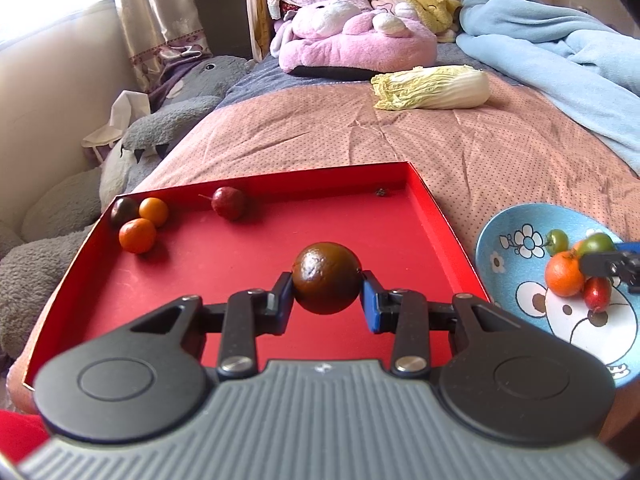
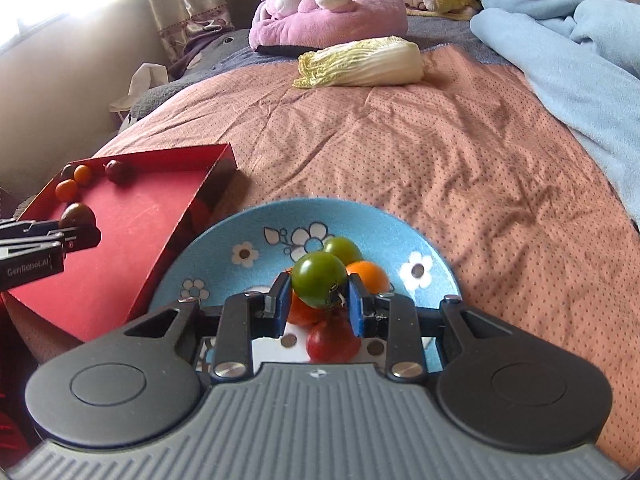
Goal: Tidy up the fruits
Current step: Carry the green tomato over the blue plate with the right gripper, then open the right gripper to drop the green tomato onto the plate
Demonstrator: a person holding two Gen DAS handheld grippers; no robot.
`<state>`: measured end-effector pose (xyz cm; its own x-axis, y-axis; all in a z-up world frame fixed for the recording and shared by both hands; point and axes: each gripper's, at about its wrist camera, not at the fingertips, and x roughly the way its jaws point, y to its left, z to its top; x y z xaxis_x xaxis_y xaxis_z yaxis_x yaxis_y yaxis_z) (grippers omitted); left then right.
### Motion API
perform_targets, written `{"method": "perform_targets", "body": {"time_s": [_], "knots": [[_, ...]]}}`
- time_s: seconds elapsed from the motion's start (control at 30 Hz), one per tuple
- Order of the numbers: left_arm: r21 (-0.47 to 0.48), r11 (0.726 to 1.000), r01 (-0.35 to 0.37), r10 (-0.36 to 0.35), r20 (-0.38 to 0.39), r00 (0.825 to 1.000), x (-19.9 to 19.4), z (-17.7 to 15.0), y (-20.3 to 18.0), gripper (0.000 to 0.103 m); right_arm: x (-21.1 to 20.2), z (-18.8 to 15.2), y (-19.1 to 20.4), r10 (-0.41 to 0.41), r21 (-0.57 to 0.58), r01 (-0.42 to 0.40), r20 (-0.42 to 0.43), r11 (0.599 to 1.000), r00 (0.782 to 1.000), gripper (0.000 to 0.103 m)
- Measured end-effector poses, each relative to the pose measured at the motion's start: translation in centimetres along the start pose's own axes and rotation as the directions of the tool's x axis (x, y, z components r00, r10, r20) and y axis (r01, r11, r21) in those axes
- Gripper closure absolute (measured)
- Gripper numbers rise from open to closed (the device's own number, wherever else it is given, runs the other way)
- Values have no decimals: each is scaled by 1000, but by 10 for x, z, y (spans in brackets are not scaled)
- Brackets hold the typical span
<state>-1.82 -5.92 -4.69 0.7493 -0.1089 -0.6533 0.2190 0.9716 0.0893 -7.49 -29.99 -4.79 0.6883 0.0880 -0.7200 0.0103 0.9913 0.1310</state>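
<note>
My left gripper (image 1: 326, 284) is shut on a dark brown tomato (image 1: 325, 278) above the floor of the red tray (image 1: 248, 304). At the tray's far left lie two orange tomatoes (image 1: 137, 235), a dark one (image 1: 122, 211) and a dark red one (image 1: 228, 203). My right gripper (image 2: 319, 286) is shut on a green tomato (image 2: 318, 279) over the blue flowered plate (image 2: 224, 256). On the plate lie another green tomato (image 2: 343, 249), an orange one (image 2: 368, 276) and a red one (image 2: 332, 342). The left gripper (image 2: 76, 236) shows at the left of the right wrist view.
Tray and plate sit side by side on a pink dotted bedspread (image 2: 440, 160). A napa cabbage (image 1: 434, 88) lies farther back. A light blue blanket (image 1: 560, 60) is piled at the right, pink (image 1: 352, 36) and grey plush toys (image 1: 168, 128) at the back and left.
</note>
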Motion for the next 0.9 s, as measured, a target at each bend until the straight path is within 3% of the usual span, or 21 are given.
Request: {"method": "perform_targets", "body": {"time_s": [0.33, 0.53, 0.57, 0.63, 0.7, 0.9], "knots": [[-16, 1000, -14, 14, -32, 999, 7, 0, 2, 64, 27, 26, 15, -5, -34, 6, 7, 999, 1000, 69], [-24, 1000, -17, 16, -38, 999, 7, -1, 4, 64, 33, 20, 13, -15, -21, 14, -21, 1000, 1000, 68], [-25, 1000, -18, 17, -40, 999, 7, -1, 5, 64, 32, 19, 12, -14, -18, 14, -21, 1000, 1000, 66], [-24, 999, -20, 19, -44, 999, 8, 0, 4, 64, 26, 15, 9, -3, 4, 3, -9, 1000, 1000, 49], [-19, 1000, -23, 22, -44, 999, 9, 0, 3, 64, 17, 11, 6, 4, 22, -4, 15, 1000, 1000, 39], [-7, 1000, -31, 30, -35, 999, 7, 0, 2, 64, -10, -3, 5, 42, 29, -43, 29, 999, 999, 39]]}}
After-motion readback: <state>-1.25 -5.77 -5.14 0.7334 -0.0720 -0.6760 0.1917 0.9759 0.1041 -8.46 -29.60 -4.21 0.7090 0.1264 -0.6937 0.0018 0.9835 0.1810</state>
